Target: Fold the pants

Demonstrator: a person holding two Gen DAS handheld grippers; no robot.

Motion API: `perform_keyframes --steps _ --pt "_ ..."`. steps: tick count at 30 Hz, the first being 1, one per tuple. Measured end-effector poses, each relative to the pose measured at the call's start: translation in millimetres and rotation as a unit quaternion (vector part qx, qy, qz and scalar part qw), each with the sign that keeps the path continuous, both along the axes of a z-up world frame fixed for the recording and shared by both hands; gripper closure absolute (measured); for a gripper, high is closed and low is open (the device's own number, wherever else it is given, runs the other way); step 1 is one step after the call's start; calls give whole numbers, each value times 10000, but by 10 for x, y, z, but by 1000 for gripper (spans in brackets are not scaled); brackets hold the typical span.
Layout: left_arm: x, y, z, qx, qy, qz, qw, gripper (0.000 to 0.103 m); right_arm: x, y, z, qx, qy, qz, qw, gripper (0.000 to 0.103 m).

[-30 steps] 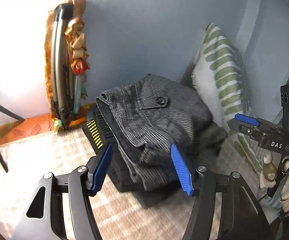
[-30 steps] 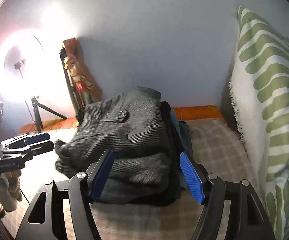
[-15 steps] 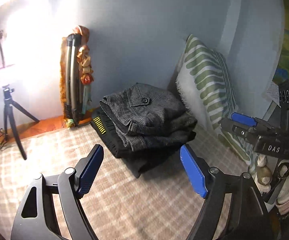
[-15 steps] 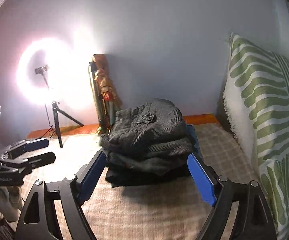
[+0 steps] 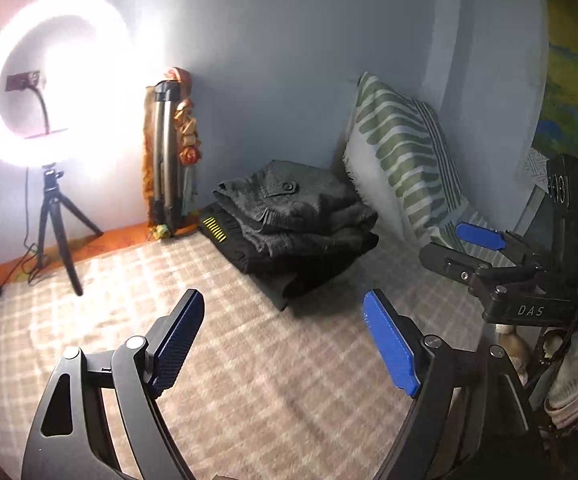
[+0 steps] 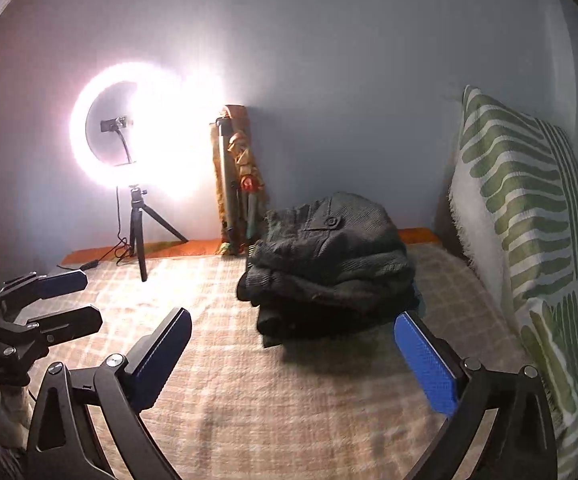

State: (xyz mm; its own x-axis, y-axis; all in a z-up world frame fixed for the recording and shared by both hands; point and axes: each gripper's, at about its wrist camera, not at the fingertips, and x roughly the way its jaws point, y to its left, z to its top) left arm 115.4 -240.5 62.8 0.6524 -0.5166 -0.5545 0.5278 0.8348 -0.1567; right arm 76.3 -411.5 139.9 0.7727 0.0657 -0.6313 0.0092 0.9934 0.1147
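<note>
Pants (image 5: 295, 216) folded on stack, well ahead of spread left claw (image 5: 285, 340), spread right claw (image 6: 293, 354)

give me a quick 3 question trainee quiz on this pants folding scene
1. True or false: the left hand-held gripper is shut on the grey pants.
2. Multiple choice: what do the folded grey pants rest on? A) the bare checked blanket B) a stack of other dark folded clothes C) the striped pillow
3. Fill in: the bright light by the wall is a ____ light on a tripod.

Key:
1. False; both it and the right hand-held gripper are open and apart from the pile.
2. B
3. ring
</note>
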Motion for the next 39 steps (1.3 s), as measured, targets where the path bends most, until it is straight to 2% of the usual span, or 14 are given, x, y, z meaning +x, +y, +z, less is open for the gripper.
perform_keyframes --steps 15,25,34,39 --pt "-83 326 -336 72 104 127 9998 20 -63 229 -366 198 69 -230 9995 0" --pt "-31 384 -398 134 142 262 9995 20 -49 275 -470 118 -18 -330 9994 0" --pt "-71 344 -408 338 -42 303 9990 18 -43 325 -530 -50 -19 -302 9995 0" --pt "-77 378 -348 288 -180 456 9984 4 -33 287 -551 25 3 -371 9993 0"
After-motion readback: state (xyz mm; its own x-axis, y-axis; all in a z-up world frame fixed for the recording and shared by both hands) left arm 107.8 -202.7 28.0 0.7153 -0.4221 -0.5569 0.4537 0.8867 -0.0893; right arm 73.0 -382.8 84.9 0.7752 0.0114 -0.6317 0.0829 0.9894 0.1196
